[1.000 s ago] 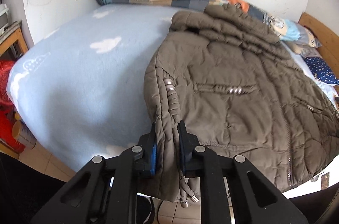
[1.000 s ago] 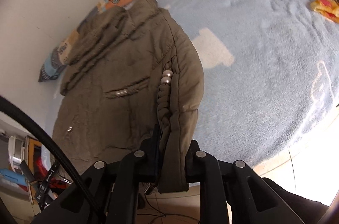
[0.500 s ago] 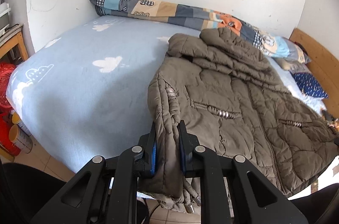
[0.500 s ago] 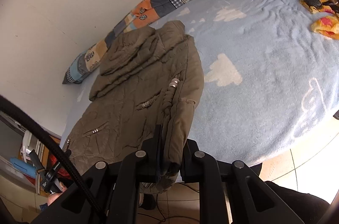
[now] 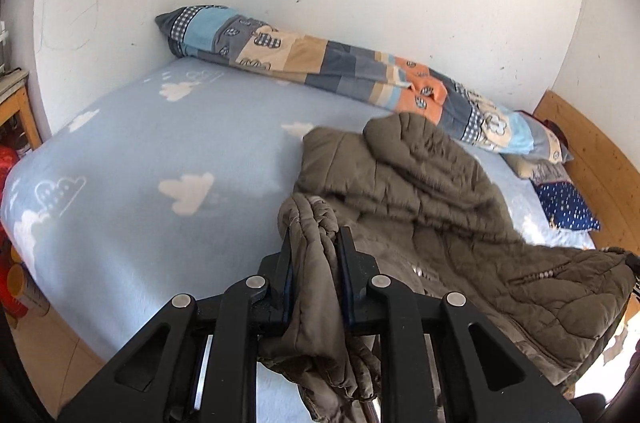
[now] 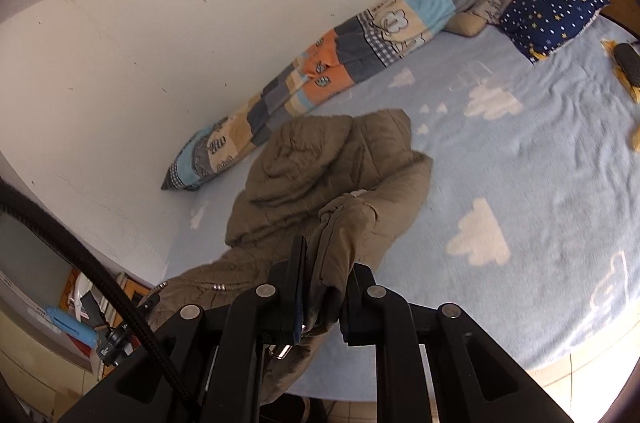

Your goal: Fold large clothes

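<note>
Bed: the largest thing here, covered by a pale blue fleece blanket with white clouds; in the left wrist view its free stretch runs from 9 to 11 o'clock, bare and open for a fold.
Jacket: the task's garment, an olive quilted puffer, lies on the bed toward 2 o'clock in the left wrist view with its hem end raised off the blanket by both claws; the hooded end rests near the rolled quilt.
Rolled quilt: a patchwork roll along the wall at 12 to 2 o'clock; likely obstacle if the hem is carried far forward, since the hood almost meets it.
Pillows: a navy starred pillow and others at 1 o'clock in the right wrist view, well apart from the jacket.
Left gripper: pinching a thick bunch of the hem, jaws pressed together on it.
Right gripper: clamped on the other hem corner, fabric bulging between the jaws.
Risk, slip: slick padded fabric may creep out of either pinch under the jacket's weight.
Risk, sag: the middle droops between the grips, so the fold could land crooked or bunched.
Risk, snag: dangling cord ends under the left claw could catch.
</note>
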